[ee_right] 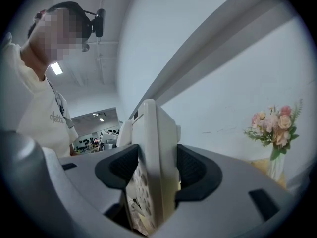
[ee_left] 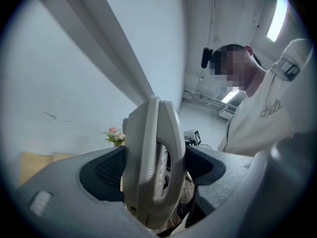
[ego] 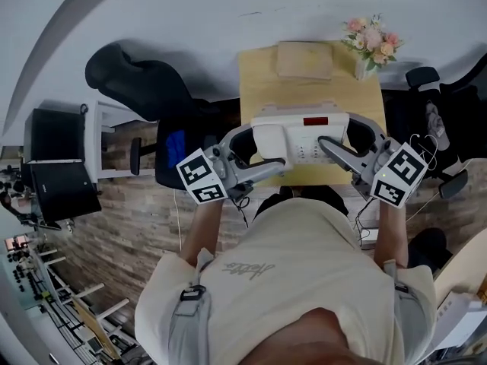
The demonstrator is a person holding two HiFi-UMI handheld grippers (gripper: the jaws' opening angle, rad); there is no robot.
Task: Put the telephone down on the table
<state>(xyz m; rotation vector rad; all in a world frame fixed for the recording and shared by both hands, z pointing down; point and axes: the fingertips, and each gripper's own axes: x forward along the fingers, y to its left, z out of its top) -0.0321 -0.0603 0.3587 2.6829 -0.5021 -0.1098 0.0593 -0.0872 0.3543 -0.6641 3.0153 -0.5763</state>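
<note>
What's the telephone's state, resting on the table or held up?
Held up: the left gripper and right gripper clamp the telephone, floor showing beneath it.

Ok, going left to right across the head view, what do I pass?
Black office chair → left gripper → telephone, clamped between both grippers → right gripper.

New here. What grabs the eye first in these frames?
The off-white plastic desk telephone, clamped at both ends: left gripper and right gripper each shut on it, over the near edge of the light wooden table. Next, the pink flower bouquet in a vase at the table's far right corner.
</note>
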